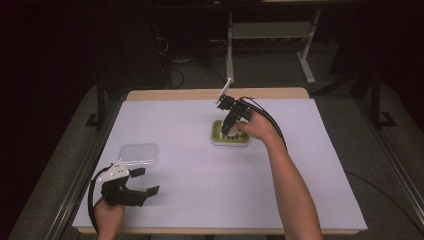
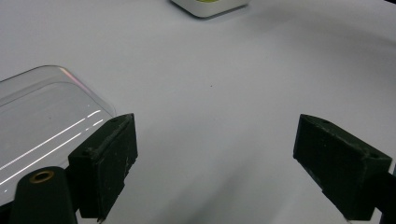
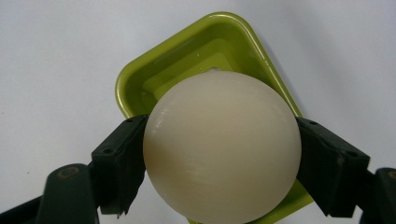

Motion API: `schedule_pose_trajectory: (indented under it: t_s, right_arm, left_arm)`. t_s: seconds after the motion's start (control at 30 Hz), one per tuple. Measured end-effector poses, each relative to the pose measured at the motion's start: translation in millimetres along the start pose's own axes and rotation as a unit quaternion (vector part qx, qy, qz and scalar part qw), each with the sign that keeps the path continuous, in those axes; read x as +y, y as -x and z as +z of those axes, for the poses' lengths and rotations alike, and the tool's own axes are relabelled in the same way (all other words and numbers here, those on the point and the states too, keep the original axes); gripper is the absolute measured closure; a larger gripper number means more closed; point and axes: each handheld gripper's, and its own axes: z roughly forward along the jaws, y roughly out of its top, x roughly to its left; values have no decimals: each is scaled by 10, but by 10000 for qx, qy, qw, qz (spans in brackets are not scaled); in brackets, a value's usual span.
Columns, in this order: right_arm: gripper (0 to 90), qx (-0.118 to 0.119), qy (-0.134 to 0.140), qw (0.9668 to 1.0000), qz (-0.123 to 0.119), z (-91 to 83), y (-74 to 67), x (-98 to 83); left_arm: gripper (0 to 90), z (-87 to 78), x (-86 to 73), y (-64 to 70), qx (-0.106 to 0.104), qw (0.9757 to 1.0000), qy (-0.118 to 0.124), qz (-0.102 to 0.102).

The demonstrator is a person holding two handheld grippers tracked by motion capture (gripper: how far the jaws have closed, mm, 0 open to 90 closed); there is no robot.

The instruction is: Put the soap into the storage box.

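Black two-jaw left gripper [image 1: 147, 181] rests low at the near left corner of the white-covered table [image 1: 190, 165], its jaws spread wide with nothing between them; the left gripper view confirms the gap, bare table surface showing between the two black pads [image 2: 108, 161]. Just beyond it lies a clear, flat, rounded-square plastic lid [image 1: 138, 154], apart from the jaws. Farther right, near the table's middle, sits a lime-green square plastic container with a white outer wall [image 1: 230, 140]. Directly over it the right gripper [image 1: 227, 129] points downward, and the right gripper view shows its jaws clamped on either side of a smooth, cream-white ball [image 3: 222, 147], which is above the container's green hollow [image 3: 187, 51]. Whether the ball touches the container's floor cannot be told.
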Motion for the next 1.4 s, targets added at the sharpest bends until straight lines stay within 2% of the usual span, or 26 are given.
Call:
schedule_pose_trajectory:
  t_s: [0.17, 0.23, 0.33, 0.6, 1.0, 1.4]
  right_arm:
    - [220, -2, -26, 10000, 14, 38, 39, 3]
    - [220, 23, -78, 9999, 101, 46, 33, 7]
    - [220, -10, -66, 10000, 59, 76, 54, 10]
    - [220, 51, -164, 9996, 208, 112, 73, 12]
    - [220, -28, -276, 9995, 154, 171, 77, 22]
    - [219, -7, -332, 9993, 173, 206, 62, 36]
  left_arm:
    - [131, -1, -1, -8, -2, 10000, -22, 19]
    - [131, 0, -2, -5, -2, 10000, -8, 9]
    - [131, 2, -2, -2, -11, 10000, -13, 7]
    - [131, 0, -2, -8, -8, 10000, -14, 16]
    - [131, -2, -2, -6, -8, 10000, -2, 3]
    - [131, -3, -3, -7, 4, 10000, 7, -20]
